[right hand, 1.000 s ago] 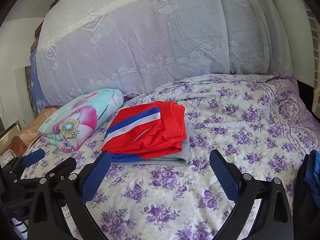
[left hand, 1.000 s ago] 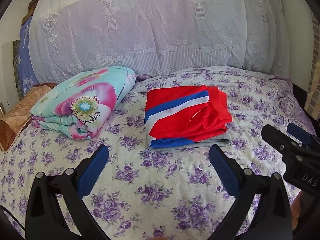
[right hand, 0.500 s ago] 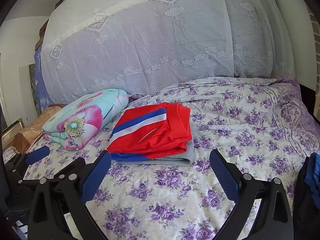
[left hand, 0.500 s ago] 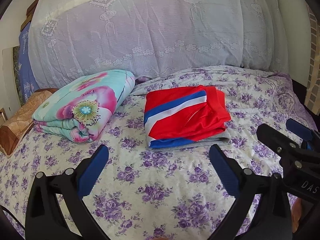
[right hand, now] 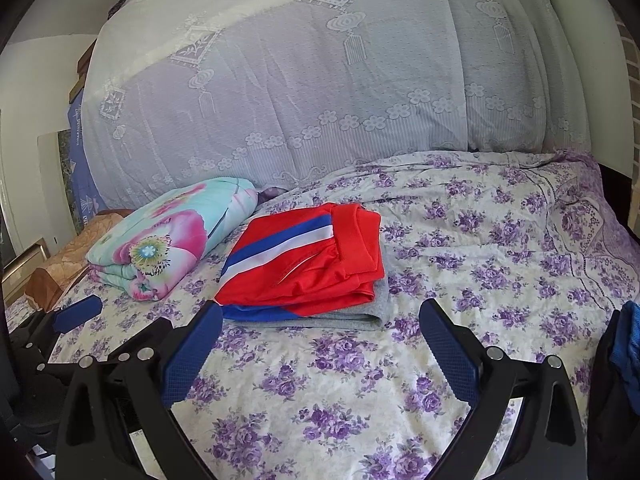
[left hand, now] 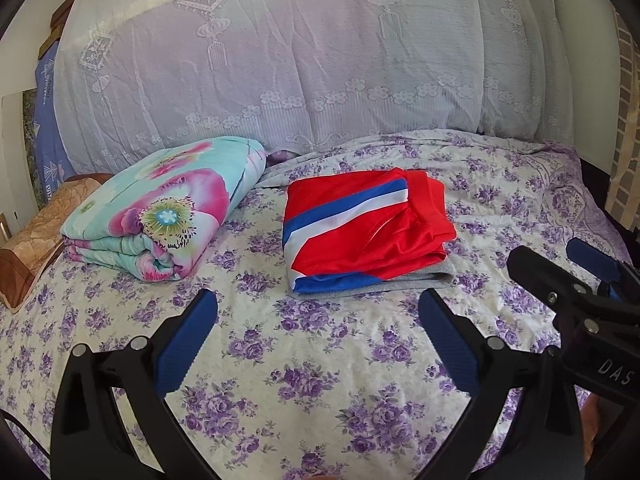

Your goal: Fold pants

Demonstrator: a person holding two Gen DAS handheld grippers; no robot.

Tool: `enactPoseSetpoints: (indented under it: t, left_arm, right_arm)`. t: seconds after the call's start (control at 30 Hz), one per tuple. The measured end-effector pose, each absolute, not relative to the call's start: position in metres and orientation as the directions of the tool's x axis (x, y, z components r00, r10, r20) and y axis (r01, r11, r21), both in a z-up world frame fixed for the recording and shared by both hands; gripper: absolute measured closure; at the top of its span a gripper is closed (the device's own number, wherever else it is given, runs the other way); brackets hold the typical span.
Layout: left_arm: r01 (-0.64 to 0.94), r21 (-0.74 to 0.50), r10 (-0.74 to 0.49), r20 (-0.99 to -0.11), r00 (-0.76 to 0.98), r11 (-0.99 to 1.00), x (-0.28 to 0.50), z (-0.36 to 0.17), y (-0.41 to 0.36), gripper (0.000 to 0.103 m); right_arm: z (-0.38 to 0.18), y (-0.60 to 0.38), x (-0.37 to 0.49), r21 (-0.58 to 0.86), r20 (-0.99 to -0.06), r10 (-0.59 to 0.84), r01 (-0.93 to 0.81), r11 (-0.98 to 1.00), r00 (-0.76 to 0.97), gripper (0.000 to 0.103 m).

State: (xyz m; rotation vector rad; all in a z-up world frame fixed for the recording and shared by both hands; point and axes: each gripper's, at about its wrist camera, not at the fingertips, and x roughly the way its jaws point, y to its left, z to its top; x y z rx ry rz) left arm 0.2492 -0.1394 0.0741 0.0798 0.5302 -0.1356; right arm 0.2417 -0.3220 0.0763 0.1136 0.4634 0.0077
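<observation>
The work surface is a bed covered with a white sheet [left hand: 320,360] printed with purple flowers. A pale lace cover [left hand: 300,60] drapes the raised mass at the far end of the bed.

Left gripper [left hand: 318,336]: jaws spread wide, nothing between them, held above the sheet at the near side of the bed. Its blue pads [left hand: 186,344] face each other across a bare floral area.

Right gripper [right hand: 320,340]: jaws likewise spread wide and empty, held above the sheet. In the left wrist view the right gripper appears at the right edge [left hand: 580,276]; in the right wrist view the left gripper appears at the lower left edge [right hand: 76,318].

The pants [left hand: 360,228] lie ahead of both grippers, folded into a compact rectangle, red with a blue and white diagonal stripe. They are directly beyond the gap of the left gripper, and beyond the left finger of the right gripper [right hand: 304,260]. The pants rest on top of a folded grey garment [right hand: 360,316], whose edge shows along the near side and right corner.

To the left of the pants, apart from them, lies a folded quilt [left hand: 160,208] with a turquoise and pink flower print. A brown pillow [left hand: 40,236] lies further left, beside the quilt.
</observation>
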Motion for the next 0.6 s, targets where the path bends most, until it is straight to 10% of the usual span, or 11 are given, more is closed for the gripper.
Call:
enactPoseSetpoints:
  t: [0.6]
  left_arm:
    - [0.158, 0.035, -0.118, -0.516, 0.848, 0.987, 0.2477, 0.072, -0.142, 0.005]
  right_arm:
    - [0.0763, -0.3205, 0.2408, 0.111, -0.445, 0.033, 0.019, 0.994, 0.895, 0.004]
